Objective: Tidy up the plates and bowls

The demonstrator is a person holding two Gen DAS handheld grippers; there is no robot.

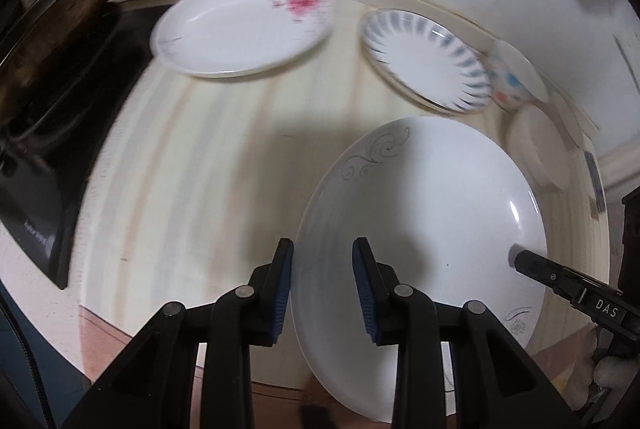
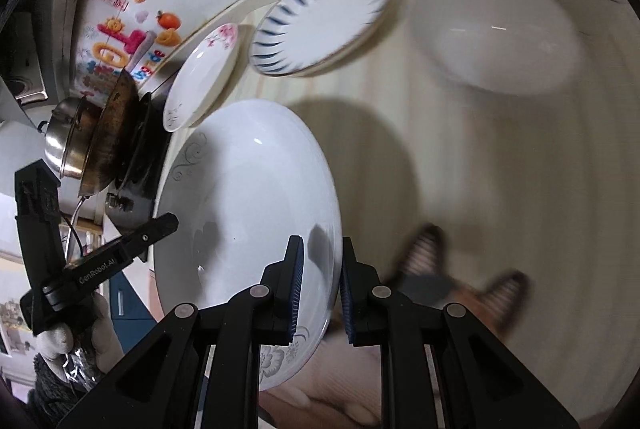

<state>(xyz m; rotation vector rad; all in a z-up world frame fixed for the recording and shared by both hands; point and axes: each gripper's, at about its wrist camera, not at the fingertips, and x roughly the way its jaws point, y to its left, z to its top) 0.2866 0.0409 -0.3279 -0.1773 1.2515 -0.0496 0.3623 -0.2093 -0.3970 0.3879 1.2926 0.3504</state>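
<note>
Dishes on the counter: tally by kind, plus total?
Plates: 3: large white scroll-pattern plate, pink-flower white plate, blue-striped white plate.
Bowls: 2: plain white bowl, white bowl with blue and red spots.
Total: 5

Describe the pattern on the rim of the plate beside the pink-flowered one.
Blue-grey radial stripes on white plate; right wrist view.

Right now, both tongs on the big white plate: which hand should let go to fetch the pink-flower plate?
Left, probably. The pink-flower plate lies on the left tongs' side of the big white plate, near the stove. The right tongs grip the opposite rim, nearer the white bowl.
</note>
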